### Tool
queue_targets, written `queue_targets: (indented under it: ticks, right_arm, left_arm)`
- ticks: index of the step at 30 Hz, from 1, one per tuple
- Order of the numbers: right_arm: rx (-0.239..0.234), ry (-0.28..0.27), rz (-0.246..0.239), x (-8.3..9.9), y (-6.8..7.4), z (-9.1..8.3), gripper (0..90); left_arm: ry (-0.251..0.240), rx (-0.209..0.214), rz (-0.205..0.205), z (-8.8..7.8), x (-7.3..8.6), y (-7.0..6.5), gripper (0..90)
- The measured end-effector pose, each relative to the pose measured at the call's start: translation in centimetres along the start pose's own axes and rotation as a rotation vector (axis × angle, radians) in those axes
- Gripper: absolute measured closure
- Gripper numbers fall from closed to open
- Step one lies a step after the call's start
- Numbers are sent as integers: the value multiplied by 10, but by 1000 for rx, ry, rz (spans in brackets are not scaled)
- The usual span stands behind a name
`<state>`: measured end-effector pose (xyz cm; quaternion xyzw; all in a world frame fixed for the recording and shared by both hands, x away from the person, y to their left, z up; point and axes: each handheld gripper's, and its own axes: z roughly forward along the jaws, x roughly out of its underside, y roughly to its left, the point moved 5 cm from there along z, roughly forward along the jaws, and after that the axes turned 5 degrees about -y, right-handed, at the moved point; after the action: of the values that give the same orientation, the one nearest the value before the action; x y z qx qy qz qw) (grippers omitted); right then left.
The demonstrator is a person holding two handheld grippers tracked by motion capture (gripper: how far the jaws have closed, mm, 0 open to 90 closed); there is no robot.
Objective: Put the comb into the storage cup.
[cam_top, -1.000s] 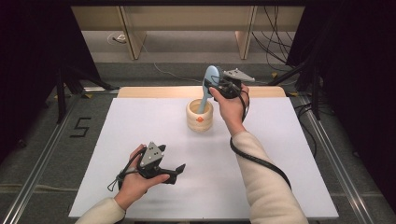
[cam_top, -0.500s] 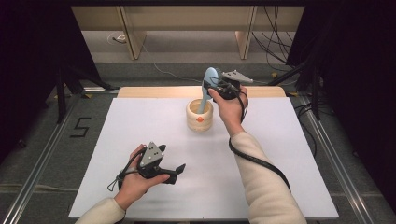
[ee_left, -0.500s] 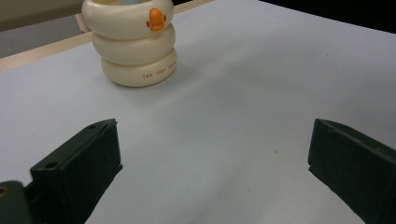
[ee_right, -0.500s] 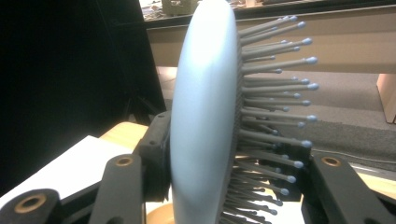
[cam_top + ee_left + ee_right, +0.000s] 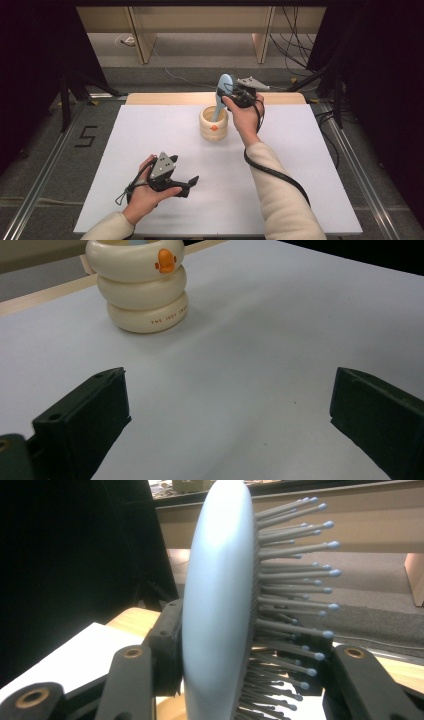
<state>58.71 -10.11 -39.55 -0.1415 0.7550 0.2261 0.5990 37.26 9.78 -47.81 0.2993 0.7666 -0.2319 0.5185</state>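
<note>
Right tongs (image 5: 240, 680) grip hairbrush (image 5: 220, 595); holder (image 5: 142, 290) lettering unreadable

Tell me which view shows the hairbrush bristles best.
Right gripper view: the hairbrush sits close up between the right gripper jaws, bristles side-on. High view shows it small, standing in the cup. Left gripper view catches just a blue sliver.

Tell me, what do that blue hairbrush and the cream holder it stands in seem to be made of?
The hairbrush looks like smooth matte plastic: an even pale-blue back, with thin grey bristles tipped in blue balls. The holder, three stacked cream rings with an orange beak, has a soft sheen and printed lettering, so glazed ceramic or plastic; I can't tell which.
</note>
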Motion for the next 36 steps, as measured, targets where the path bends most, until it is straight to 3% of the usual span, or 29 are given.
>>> queue_targets:
  ticks: [36]
  right_arm:
    - [-11, 36, 36, 18, 2, 8, 505]
  left_arm:
    - [-3, -1, 1, 0, 0, 0, 19]
